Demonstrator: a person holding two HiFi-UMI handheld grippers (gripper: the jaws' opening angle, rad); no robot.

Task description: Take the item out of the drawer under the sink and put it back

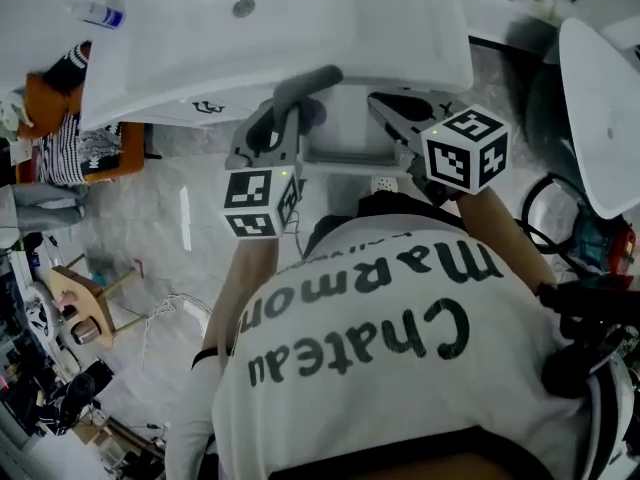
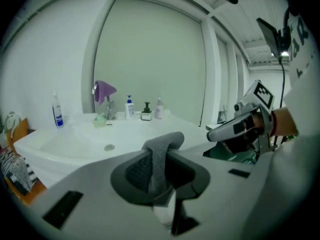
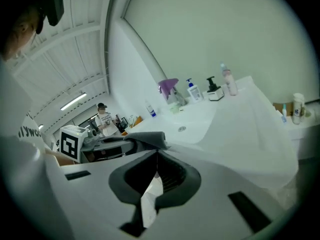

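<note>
The left gripper (image 2: 160,179) was clamped on a grey cloth (image 2: 161,151), pinched between its nearly closed jaws, with the sink (image 2: 75,139) beyond them. The right gripper (image 3: 152,179) was closed, empty. Removal was judged done; lowering the cloth back into the drawer was called for next.

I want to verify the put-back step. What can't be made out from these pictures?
1. The drawer under the sink: in the head view the left gripper, right gripper and the person's torso cover it; open or shut unclear.
2. The grey cloth: left gripper view, its lower end is hidden behind the clamping jaws.
3. Labels on the bottles: too small in both gripper views.
</note>
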